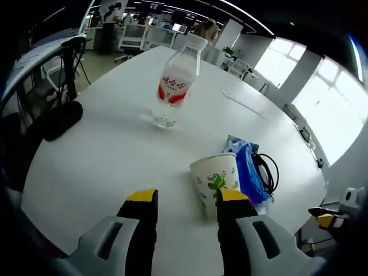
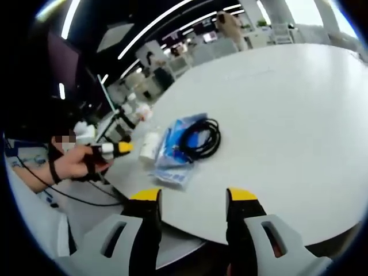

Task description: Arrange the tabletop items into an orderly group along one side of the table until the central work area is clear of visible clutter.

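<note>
A clear water bottle (image 1: 177, 80) with a white cap and red label stands upright far out on the round white table (image 1: 115, 155). A white paper cup (image 1: 214, 179) with green print stands near the table's edge, just ahead of my left gripper (image 1: 187, 198) and close to its right jaw. That gripper is open and holds nothing. Beside the cup lie a blue packet (image 1: 247, 169) and a coiled black cable (image 1: 268, 170). My right gripper (image 2: 194, 196) hangs open over the table's edge, short of the blue packet (image 2: 179, 154), cable (image 2: 198, 141) and cup (image 2: 150, 145).
A black object (image 1: 57, 121) lies at the table's left edge. A thin white strip (image 1: 244, 104) lies far across the table. A person's hand (image 2: 75, 164) holds the left gripper (image 2: 112, 150) beside the cup. Office chairs and desks stand beyond the table.
</note>
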`<action>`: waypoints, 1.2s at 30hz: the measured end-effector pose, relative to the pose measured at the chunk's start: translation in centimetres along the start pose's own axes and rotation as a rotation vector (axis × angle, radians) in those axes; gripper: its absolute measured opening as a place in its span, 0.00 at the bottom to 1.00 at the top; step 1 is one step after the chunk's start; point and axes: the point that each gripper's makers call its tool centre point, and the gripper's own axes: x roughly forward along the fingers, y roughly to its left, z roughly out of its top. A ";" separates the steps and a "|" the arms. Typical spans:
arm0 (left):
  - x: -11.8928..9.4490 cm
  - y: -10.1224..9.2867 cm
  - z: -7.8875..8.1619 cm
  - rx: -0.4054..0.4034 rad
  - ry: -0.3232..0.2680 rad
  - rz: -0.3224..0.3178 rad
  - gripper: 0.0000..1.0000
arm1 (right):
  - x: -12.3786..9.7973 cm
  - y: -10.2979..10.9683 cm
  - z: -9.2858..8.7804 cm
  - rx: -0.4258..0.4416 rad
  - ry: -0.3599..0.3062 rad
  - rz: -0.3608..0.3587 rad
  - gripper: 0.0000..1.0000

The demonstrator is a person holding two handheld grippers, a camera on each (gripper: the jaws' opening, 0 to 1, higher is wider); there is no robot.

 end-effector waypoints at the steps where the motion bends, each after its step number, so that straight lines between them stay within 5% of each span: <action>1: 0.0 -0.2 -0.1 0.000 0.001 -0.003 0.40 | -0.1 -0.1 -0.1 0.001 0.000 -0.001 0.42; 19: 1.6 -4.1 -1.5 -0.037 0.042 -0.101 0.48 | -0.4 -0.5 -0.8 0.016 0.000 -0.002 0.43; 36: 4.6 -4.3 -2.2 -0.101 0.091 -0.081 0.48 | -0.7 -0.6 -1.0 0.019 0.005 -0.002 0.43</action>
